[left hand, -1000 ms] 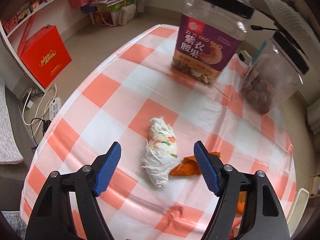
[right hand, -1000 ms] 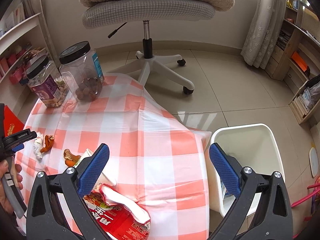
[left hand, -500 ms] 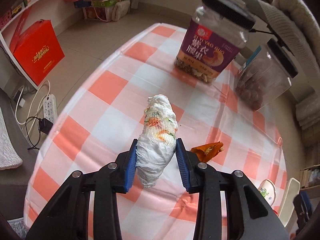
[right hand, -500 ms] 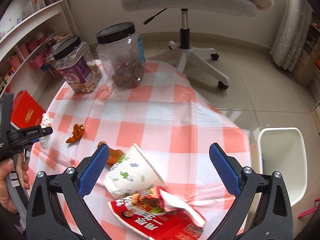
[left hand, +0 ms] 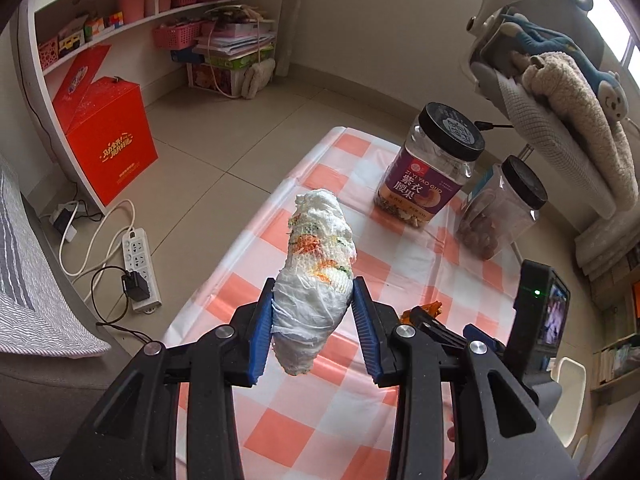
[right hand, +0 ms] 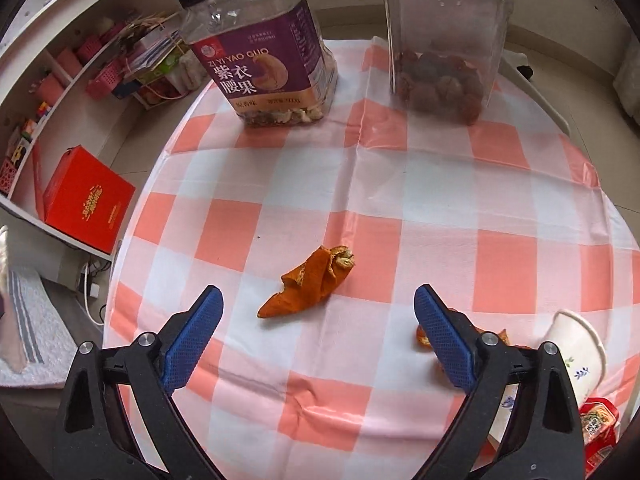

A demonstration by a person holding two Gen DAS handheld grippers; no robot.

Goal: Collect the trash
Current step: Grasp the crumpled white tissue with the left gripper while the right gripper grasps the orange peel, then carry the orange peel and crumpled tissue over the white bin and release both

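Observation:
My left gripper point(left hand: 312, 308) is shut on a crumpled white tissue wad point(left hand: 320, 240) with orange and green stains, held up above the checked tablecloth point(left hand: 280, 424). An orange peel point(right hand: 308, 284) lies flat on the tablecloth point(right hand: 400, 200) in the right wrist view. My right gripper point(right hand: 318, 296) hovers just over it; its jaws stand wide and are closing, with the peel between the tips, untouched. A second peel scrap point(right hand: 420, 338) shows behind the right finger. A tipped paper cup point(right hand: 576, 356) and a red snack wrapper point(right hand: 598, 436) lie at the lower right.
A purple-labelled nut jar point(right hand: 264, 52) and a clear jar of dried fruit point(right hand: 440, 60) stand at the table's far edge. On the floor to the left are a red box point(left hand: 108, 148) and a power strip point(left hand: 138, 264). An office chair point(left hand: 560, 92) stands behind the jars.
The left gripper closed on the tissue wad and lifted it off the table. The right gripper swung left from the white bin's side to over the orange peel, and its jaws narrowed slightly.

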